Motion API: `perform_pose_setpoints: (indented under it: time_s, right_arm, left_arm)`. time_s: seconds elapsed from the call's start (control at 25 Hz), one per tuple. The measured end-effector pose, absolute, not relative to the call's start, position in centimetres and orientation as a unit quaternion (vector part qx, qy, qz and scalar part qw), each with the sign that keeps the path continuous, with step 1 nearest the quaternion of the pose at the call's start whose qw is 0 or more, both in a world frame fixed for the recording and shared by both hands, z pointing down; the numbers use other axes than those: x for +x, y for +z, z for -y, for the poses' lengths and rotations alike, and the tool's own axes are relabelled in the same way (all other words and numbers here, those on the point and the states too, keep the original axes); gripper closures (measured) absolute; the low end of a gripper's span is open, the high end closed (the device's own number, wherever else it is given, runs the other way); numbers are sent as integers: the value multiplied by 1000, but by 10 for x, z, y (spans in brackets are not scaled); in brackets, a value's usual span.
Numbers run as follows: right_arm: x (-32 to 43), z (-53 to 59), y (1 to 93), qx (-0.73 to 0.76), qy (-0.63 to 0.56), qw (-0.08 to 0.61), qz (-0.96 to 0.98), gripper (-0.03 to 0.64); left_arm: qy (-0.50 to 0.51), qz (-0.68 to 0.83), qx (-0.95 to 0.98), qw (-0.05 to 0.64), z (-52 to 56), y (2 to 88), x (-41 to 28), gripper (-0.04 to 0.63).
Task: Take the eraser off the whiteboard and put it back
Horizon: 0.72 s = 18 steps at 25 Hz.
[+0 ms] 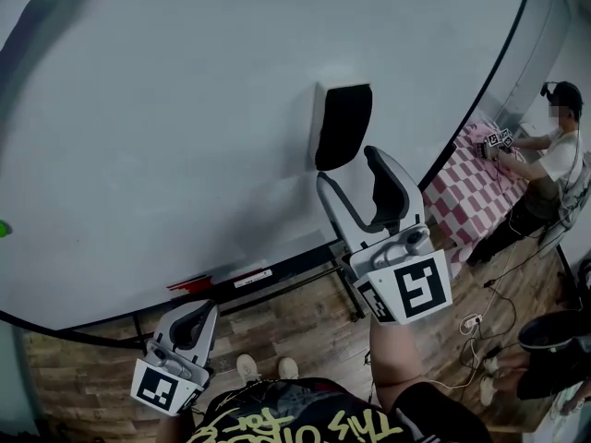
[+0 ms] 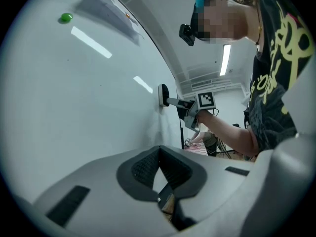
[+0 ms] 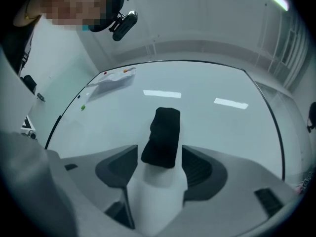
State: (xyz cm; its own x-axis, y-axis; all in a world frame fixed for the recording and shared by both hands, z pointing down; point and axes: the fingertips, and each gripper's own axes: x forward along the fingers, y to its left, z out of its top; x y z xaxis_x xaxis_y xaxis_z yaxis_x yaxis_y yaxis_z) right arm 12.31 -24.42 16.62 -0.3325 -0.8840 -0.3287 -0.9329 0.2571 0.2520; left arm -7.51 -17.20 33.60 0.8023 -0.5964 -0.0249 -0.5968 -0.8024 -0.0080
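Eraser sits flat on the whiteboard, black, upright, right of centre. Right claw is open just below it. In the right gripper view the eraser's near end sits between the two pads, with a thin gap on each side, so no grip. Left claw is low at the near left, by the board's bottom edge, closed with nothing in it. Green dot is stuck on the far left of the board.
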Motion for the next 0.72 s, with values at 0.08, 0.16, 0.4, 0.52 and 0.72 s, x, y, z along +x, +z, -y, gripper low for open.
perform_pose_setpoints:
  time_s: [0.08, 0.16, 0.4, 0.52, 0.72]
  right_arm:
    - [123, 244, 160, -575, 211, 69, -787, 348]
    - [123, 246, 156, -576, 215, 72, -785, 347]
    - [118, 253, 142, -575, 209, 87, -786, 334]
    - [116, 258, 139, -580, 205, 87, -784, 334]
    - [118, 271, 144, -589, 189, 80, -781, 334]
  left_arm:
    - [12, -314, -949, 9, 171, 338, -75, 589]
    - [12, -316, -949, 9, 171, 340, -77, 589]
    - [11, -328, -945, 10, 174, 337, -88, 589]
    - [14, -330, -944, 12, 172, 336, -91, 589]
    - [14, -330, -944, 9, 171, 338, -93, 589]
